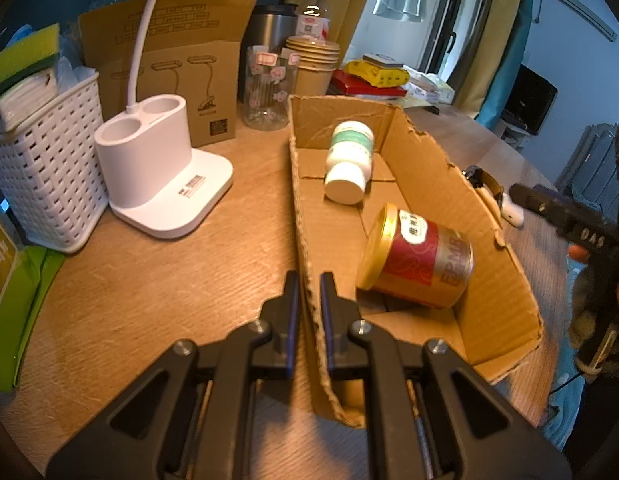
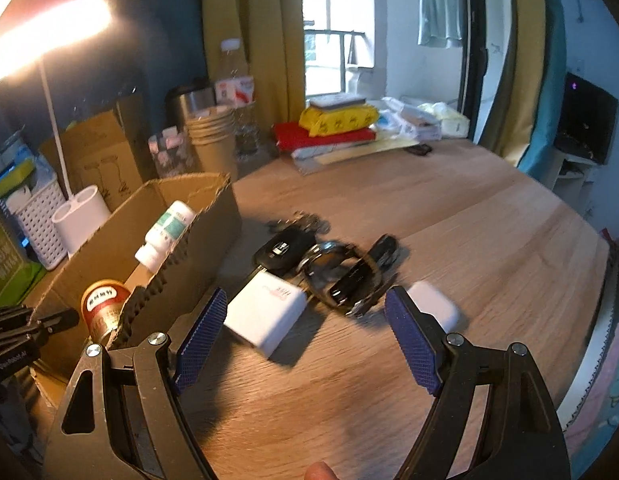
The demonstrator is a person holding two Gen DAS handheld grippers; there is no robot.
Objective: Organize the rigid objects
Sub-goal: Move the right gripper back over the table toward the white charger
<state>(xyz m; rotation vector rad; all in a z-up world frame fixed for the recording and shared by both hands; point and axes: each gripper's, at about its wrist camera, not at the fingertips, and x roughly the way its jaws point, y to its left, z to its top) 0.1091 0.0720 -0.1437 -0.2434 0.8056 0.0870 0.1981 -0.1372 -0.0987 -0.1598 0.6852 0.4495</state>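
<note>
A torn cardboard box (image 1: 429, 184) lies on the wooden table. Inside it lie a white pill bottle (image 1: 349, 160) and a red-and-gold can (image 1: 417, 258), both on their sides. My left gripper (image 1: 309, 284) is shut on the box's left wall (image 1: 305, 240). My right gripper (image 2: 305, 316) is open and empty, just above a white charger block (image 2: 265, 316), a metal wristwatch (image 2: 341, 276), a black car key (image 2: 285, 250) and a white earbud case (image 2: 433, 304) beside the box (image 2: 213, 220). The right gripper also shows at the right edge of the left wrist view (image 1: 565, 220).
A white desk lamp base (image 1: 161, 176), a white woven basket (image 1: 45, 168), a brown lamp carton (image 1: 177, 72), a patterned glass jar (image 1: 269, 88), paper cups (image 1: 313, 64), a steel flask and a water bottle stand behind. Packets and books (image 2: 337, 128) are stacked at the back.
</note>
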